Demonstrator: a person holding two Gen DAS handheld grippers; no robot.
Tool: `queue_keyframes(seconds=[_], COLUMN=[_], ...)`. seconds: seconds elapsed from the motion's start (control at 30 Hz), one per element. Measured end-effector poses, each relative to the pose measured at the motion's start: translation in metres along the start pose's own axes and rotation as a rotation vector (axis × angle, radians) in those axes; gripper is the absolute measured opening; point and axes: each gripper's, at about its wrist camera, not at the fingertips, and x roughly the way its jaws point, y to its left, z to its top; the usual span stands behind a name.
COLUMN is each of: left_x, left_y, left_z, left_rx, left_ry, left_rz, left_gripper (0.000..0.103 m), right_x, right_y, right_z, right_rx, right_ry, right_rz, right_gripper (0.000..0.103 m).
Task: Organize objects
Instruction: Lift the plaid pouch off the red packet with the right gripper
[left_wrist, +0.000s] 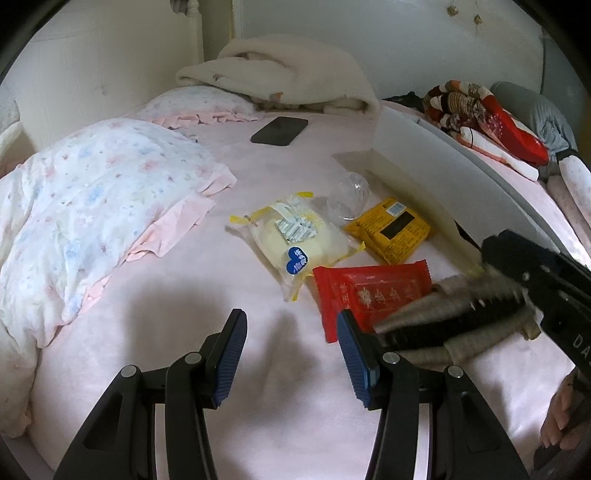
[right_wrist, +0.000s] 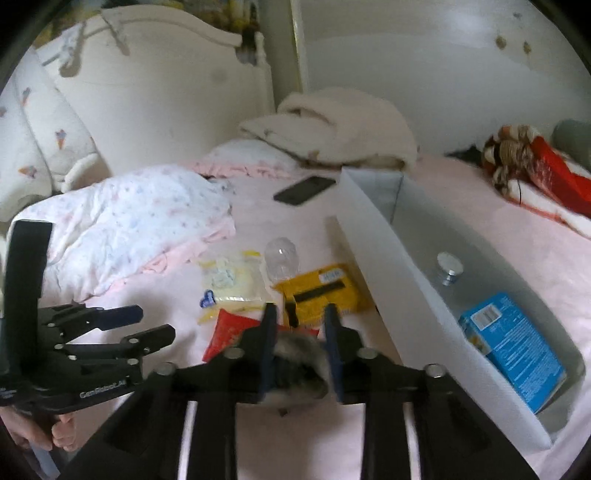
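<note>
Loose on the pink bed sheet lie a clear bread pack (left_wrist: 295, 240), a yellow packet (left_wrist: 391, 229), a red packet (left_wrist: 365, 291) and a clear plastic ball (left_wrist: 347, 195). My right gripper (left_wrist: 495, 273) comes in from the right, shut on a grey and black knitted glove (left_wrist: 443, 314) that hangs over the red packet's edge. In the right wrist view the glove (right_wrist: 299, 354) sits between the right gripper (right_wrist: 300, 310) fingers. My left gripper (left_wrist: 291, 317) is open over bare sheet, nothing between its pads. It also shows at the left as the left gripper (right_wrist: 153, 323).
A long white box (right_wrist: 388, 280) stands to the right of the snacks, holding a blue carton (right_wrist: 513, 347) and a metal-lidded jar (right_wrist: 448, 267). A dark phone (left_wrist: 279, 130) lies farther back. A floral pillow (left_wrist: 92, 206) fills the left, and folded blankets (left_wrist: 280, 74) sit at the headboard.
</note>
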Motion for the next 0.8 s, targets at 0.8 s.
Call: queue_keyframes(seconds=[0.8], left_x=[0.0], left_y=[-0.003], left_z=[0.003], left_rx=[-0.027], left_ry=[0.013], left_rz=[-0.035], left_gripper=[0.049], right_x=[0.0], right_y=[0.011], right_z=[-0.045], right_rx=[-0.157], right_ry=[0.229], right_rz=[-0.035], right_gripper=[0.047])
